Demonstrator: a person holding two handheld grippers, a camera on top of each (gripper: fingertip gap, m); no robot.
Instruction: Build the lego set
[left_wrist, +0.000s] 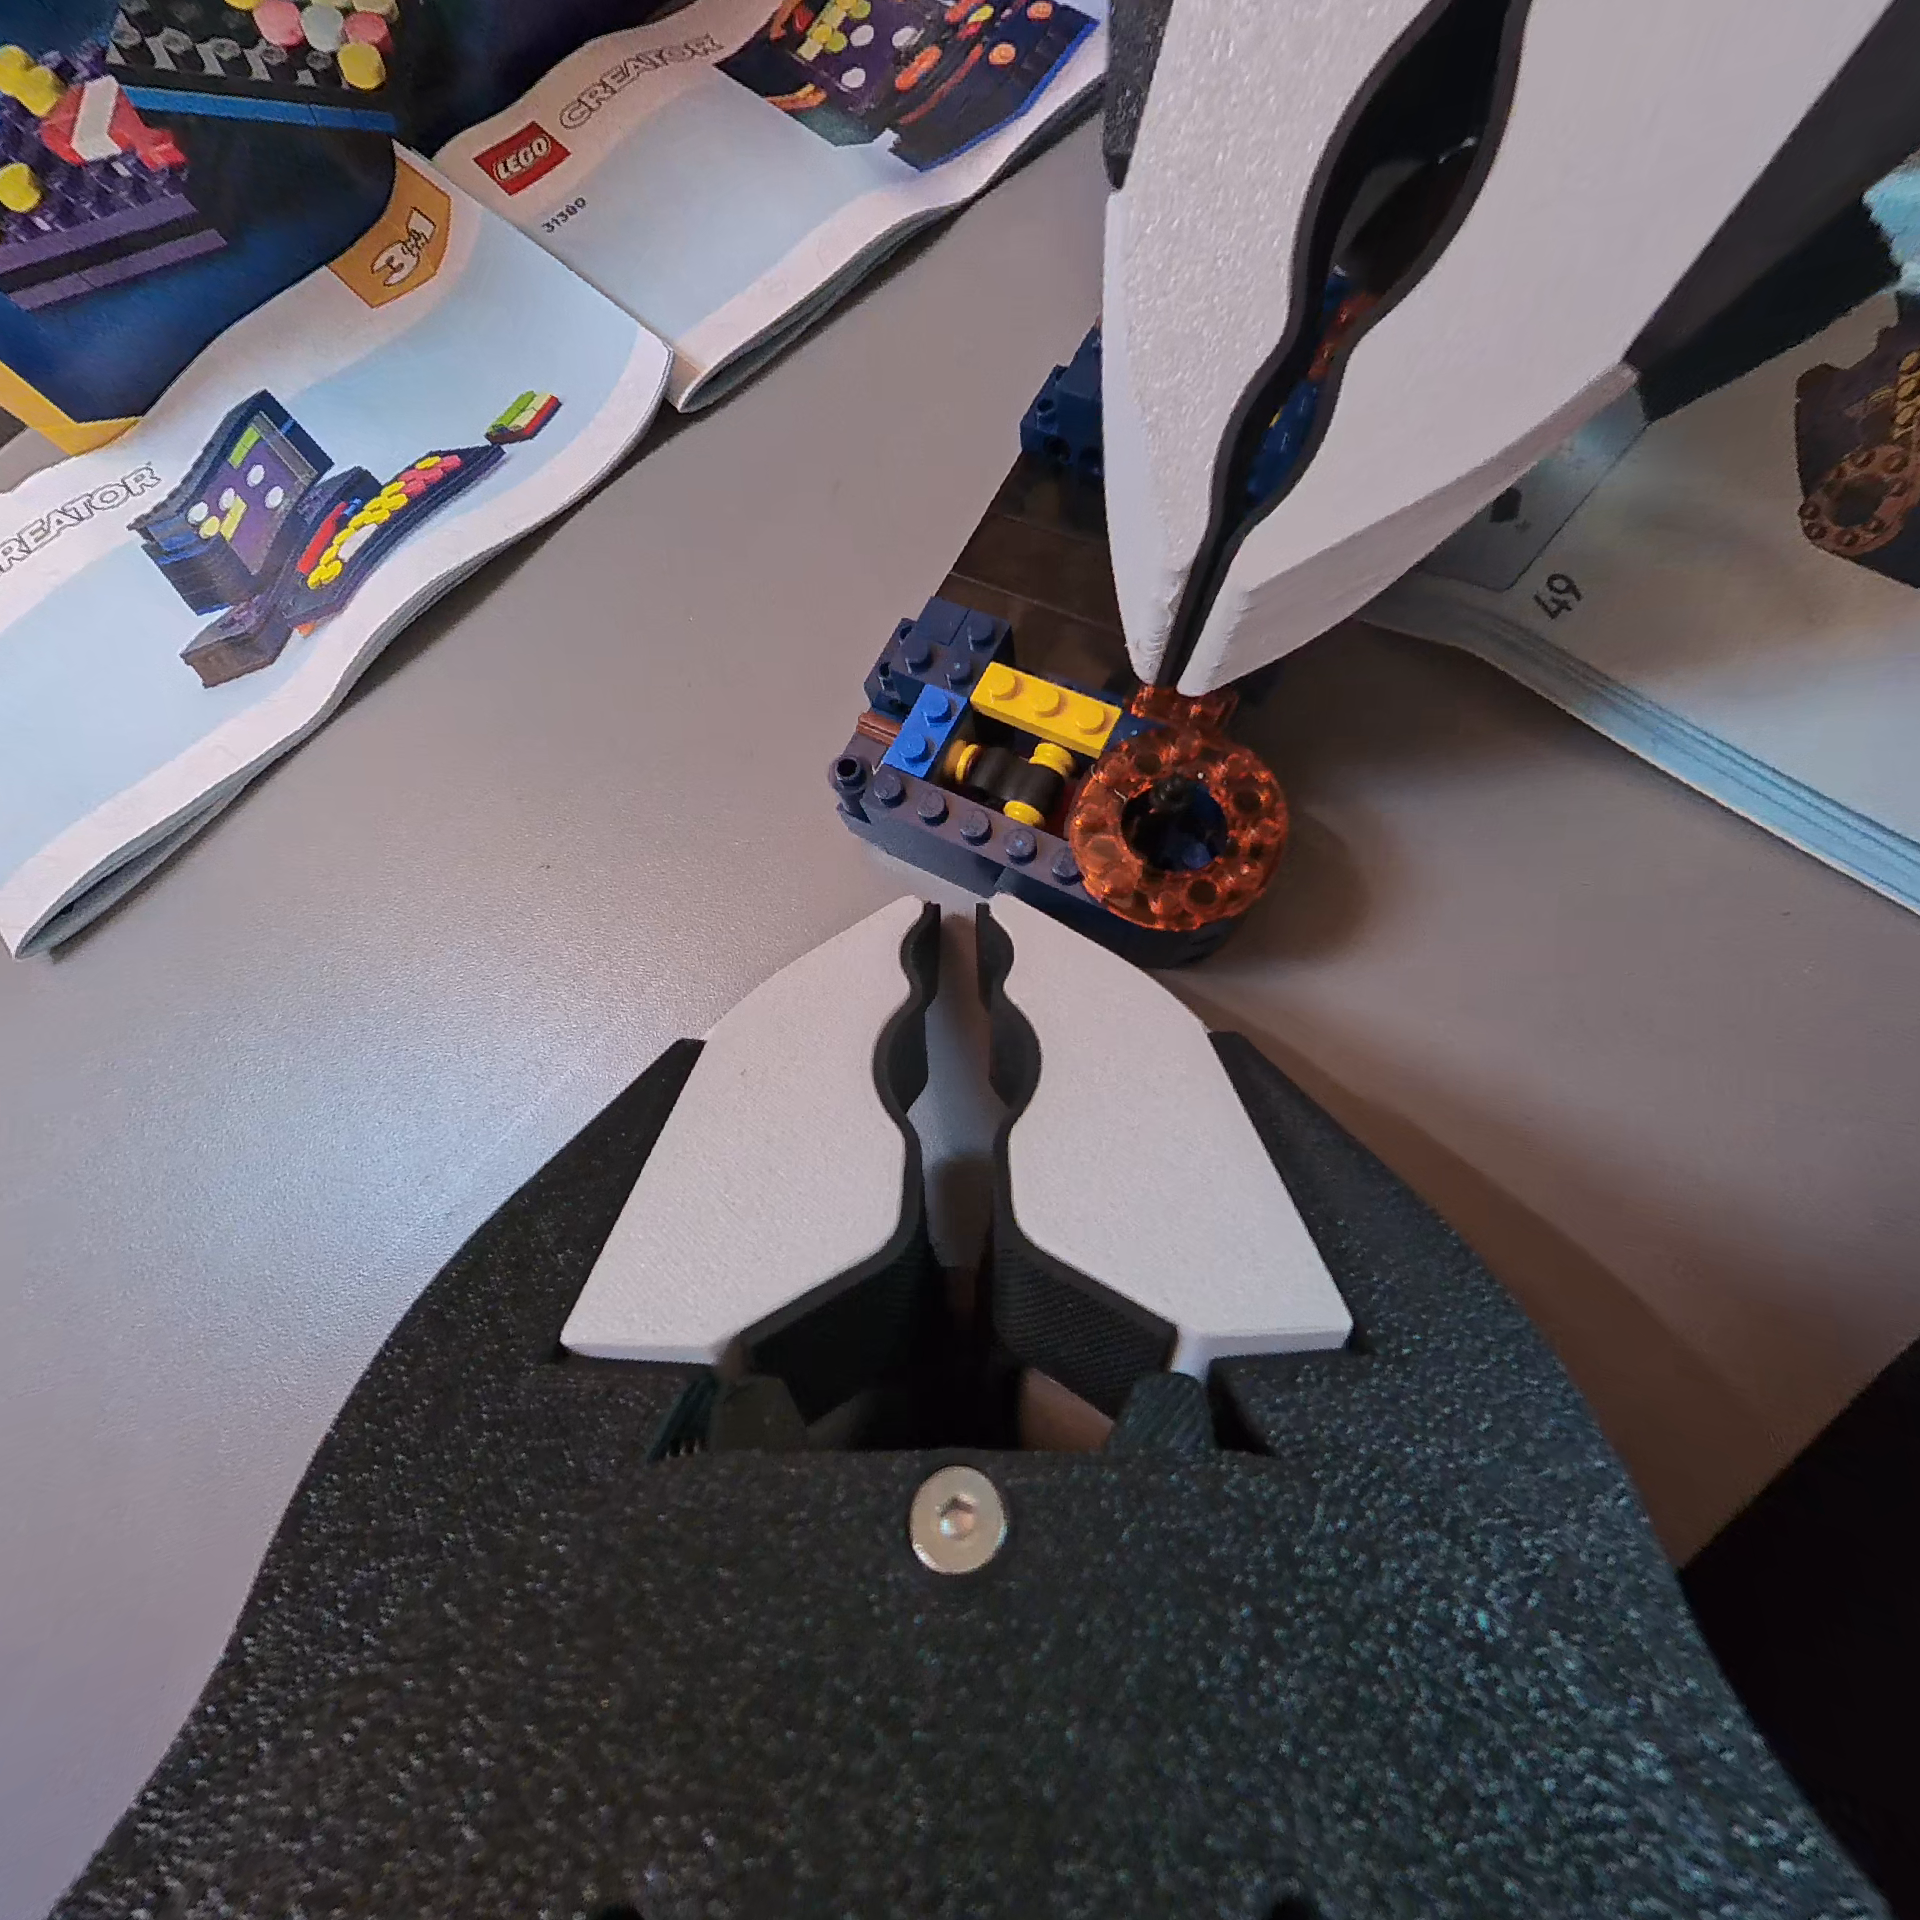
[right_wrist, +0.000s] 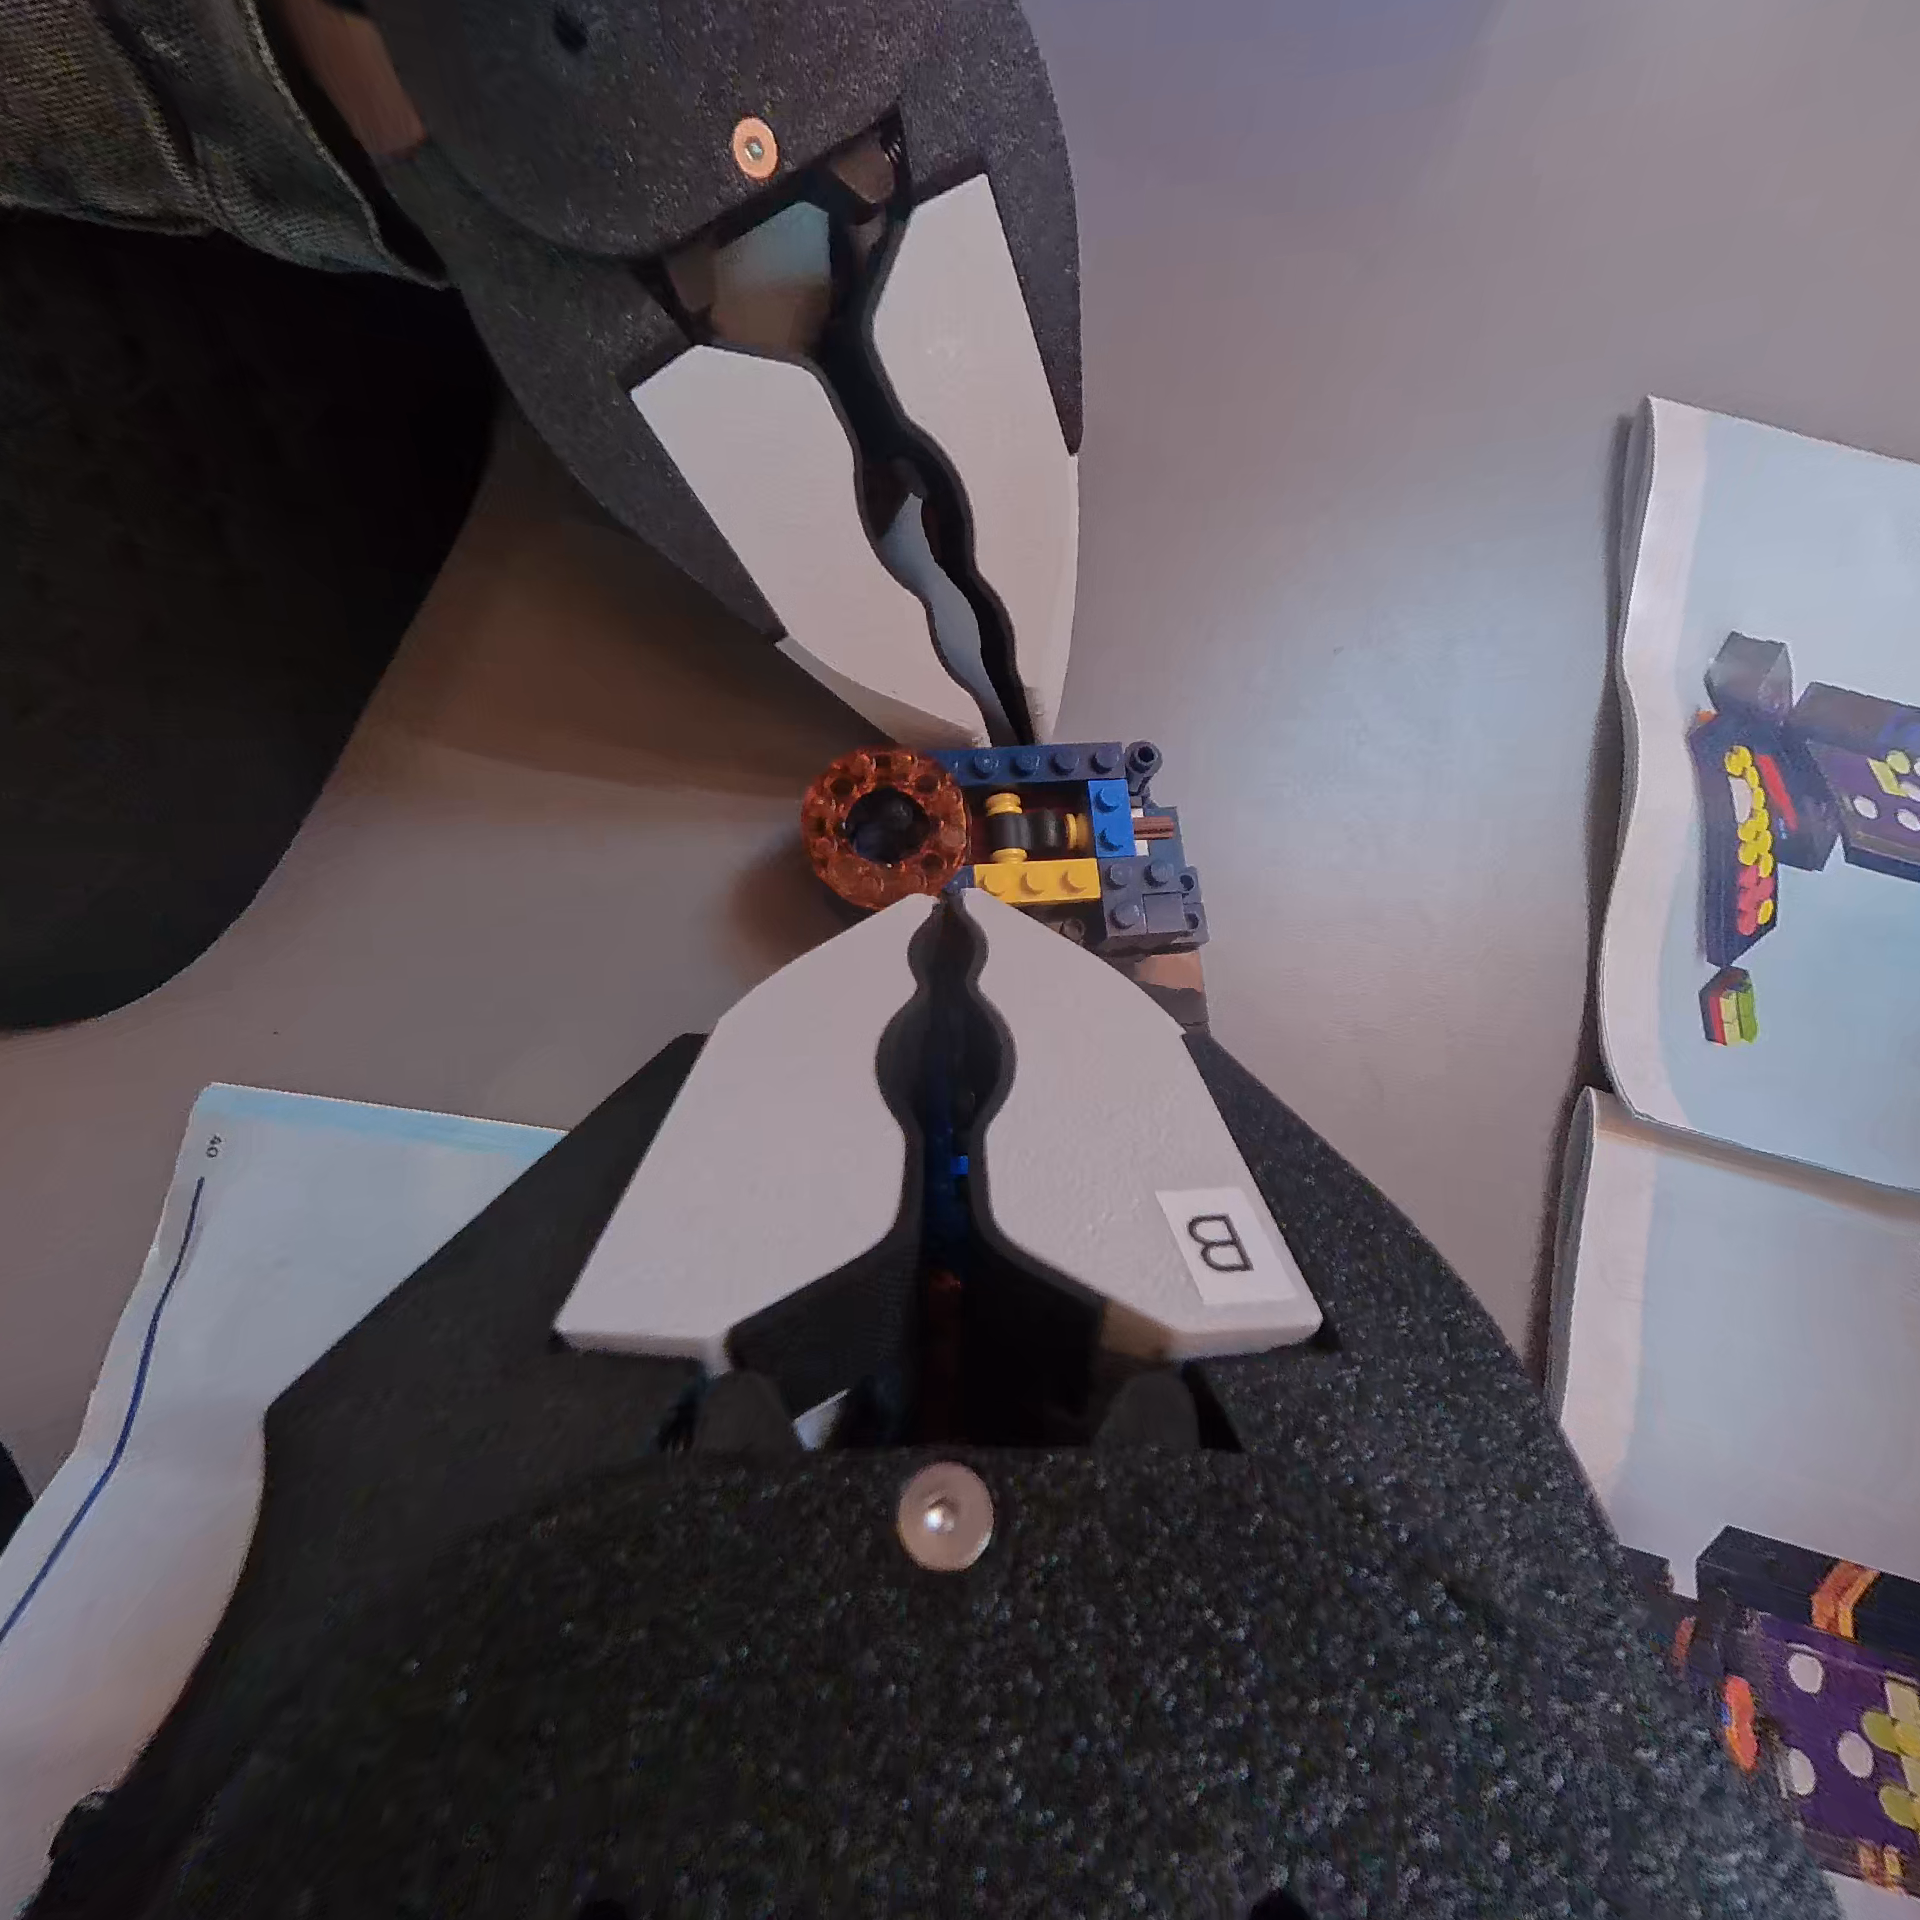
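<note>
A small brick model (left_wrist: 997, 758) of dark blue, blue and yellow pieces sits on the grey table (left_wrist: 520, 987). A clear orange ring (left_wrist: 1179, 821) lies on its near right end. My left gripper (left_wrist: 958, 912) hovers just in front of the model with a narrow gap between its pads and nothing in it. In the right wrist view the left gripper (right_wrist: 1023, 727) stands at the model's (right_wrist: 1101, 831) dark blue studded edge. My right gripper (right_wrist: 948, 906) is shut, with its tips against the model beside the orange ring (right_wrist: 883, 831). From the left wrist view the right gripper (left_wrist: 1174, 673) comes down from above onto the orange ring's small tab.
Two closed instruction booklets (left_wrist: 312, 540) (left_wrist: 769, 187) lie at the far left of the table. An open booklet (left_wrist: 1714, 623) lies to the right of the model. A person's sleeve (right_wrist: 156, 135) shows behind the left gripper. The grippers' ends are close to 5 cm from one another.
</note>
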